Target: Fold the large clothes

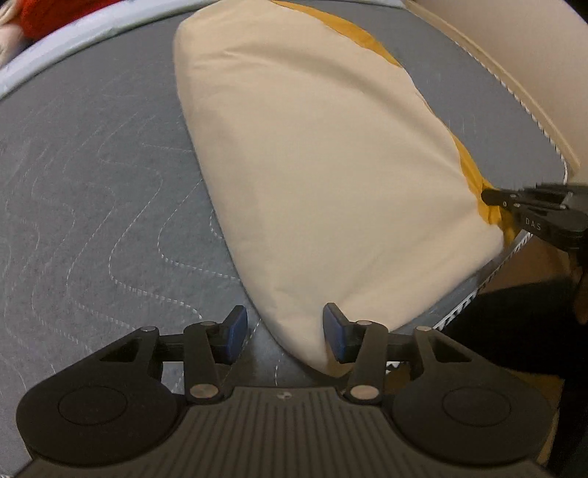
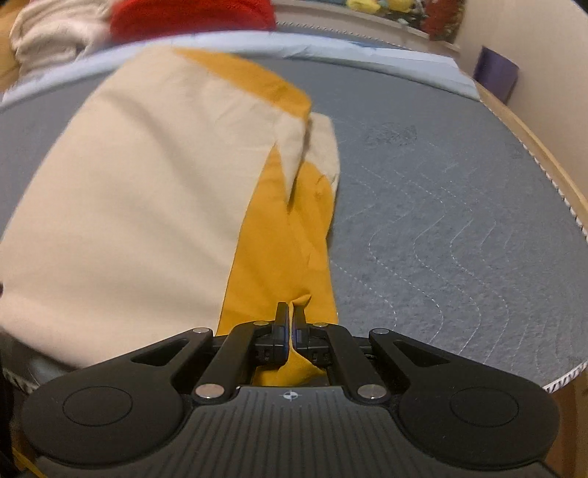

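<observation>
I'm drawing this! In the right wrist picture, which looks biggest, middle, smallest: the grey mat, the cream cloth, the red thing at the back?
1. Grey mat, filling most of the picture.
2. Cream cloth.
3. Red thing, though it is far away and cut off, so it may really be bigger.

the light is warm, soft and rather dim in both views, giving everything a yellowish cast. there is no hard glare; only the small metal pivots catch faint highlights. shadows are weak and diffuse, darkest in the left wrist view at 4 o'clock, where the corner falls almost black. strong fisheye distortion bends the grey quilted bed (image 1: 92,184) into a dome, its edge curving from 9 to 3 o'clock. the cream cloth (image 1: 312,165) is fairly sharp in the left wrist view. in the right wrist view the cloth (image 2: 128,202) is smeared by motion blur, and the red pile (image 2: 191,16) at 11 o'clock is blurred worst. faint compression grain shows throughout.
</observation>
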### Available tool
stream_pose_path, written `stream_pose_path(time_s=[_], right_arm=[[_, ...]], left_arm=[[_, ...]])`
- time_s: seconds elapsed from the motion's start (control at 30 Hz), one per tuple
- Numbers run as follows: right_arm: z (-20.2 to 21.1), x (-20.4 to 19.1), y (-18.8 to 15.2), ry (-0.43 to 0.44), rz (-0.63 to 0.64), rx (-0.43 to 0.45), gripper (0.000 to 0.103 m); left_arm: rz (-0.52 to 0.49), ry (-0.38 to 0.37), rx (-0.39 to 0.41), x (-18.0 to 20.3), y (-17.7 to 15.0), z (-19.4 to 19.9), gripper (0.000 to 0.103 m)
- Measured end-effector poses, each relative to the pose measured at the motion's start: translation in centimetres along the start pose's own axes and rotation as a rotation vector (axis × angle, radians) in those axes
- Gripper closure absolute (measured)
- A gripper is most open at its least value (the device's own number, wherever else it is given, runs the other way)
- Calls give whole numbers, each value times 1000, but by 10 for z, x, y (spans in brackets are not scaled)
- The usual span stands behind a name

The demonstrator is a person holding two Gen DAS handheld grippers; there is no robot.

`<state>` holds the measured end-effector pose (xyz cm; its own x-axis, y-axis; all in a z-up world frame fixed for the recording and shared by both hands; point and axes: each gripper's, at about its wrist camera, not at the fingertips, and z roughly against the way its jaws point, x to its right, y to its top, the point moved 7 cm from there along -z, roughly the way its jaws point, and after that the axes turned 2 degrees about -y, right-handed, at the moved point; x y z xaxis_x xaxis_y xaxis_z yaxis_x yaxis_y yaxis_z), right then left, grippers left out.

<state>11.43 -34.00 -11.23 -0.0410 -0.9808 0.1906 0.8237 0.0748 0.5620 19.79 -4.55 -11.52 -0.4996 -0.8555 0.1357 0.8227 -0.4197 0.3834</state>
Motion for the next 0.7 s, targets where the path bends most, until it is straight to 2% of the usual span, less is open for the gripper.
stream_pose_path(time_s=[0.17, 0.27, 0.37, 0.43, 0.5, 0.57, 0.63, 0.67, 0.7], right_arm=[[2, -3, -2, -1, 0, -20, 103], [1, -7, -3, -15, 18, -22, 103], [8, -10, 1, -47, 29, 5, 103], [11, -11, 2, -63, 45, 17, 103], [12, -12, 2, -59, 45, 9, 103], [17, -10, 5, -37, 18, 4, 102], [36, 1, 18, -75, -20, 84, 102], [50, 7, 28, -92, -40, 158, 101], [67, 13, 41, -87, -71, 256, 94]], left_arm=[[14, 3, 12, -1, 6, 12, 47], [3, 25, 109, 3, 21, 29, 47], [16, -30, 193, 7, 35, 43, 47], [2, -47, 167, 12, 37, 35, 47], [-51, 10, 26, 16, 24, 3, 44], [-89, 67, 2, 18, 21, -5, 43], [-82, 72, 4, 18, 25, 0, 43], [-79, 71, 8, 19, 27, 2, 43], [-84, 71, 19, 21, 28, 5, 43]])
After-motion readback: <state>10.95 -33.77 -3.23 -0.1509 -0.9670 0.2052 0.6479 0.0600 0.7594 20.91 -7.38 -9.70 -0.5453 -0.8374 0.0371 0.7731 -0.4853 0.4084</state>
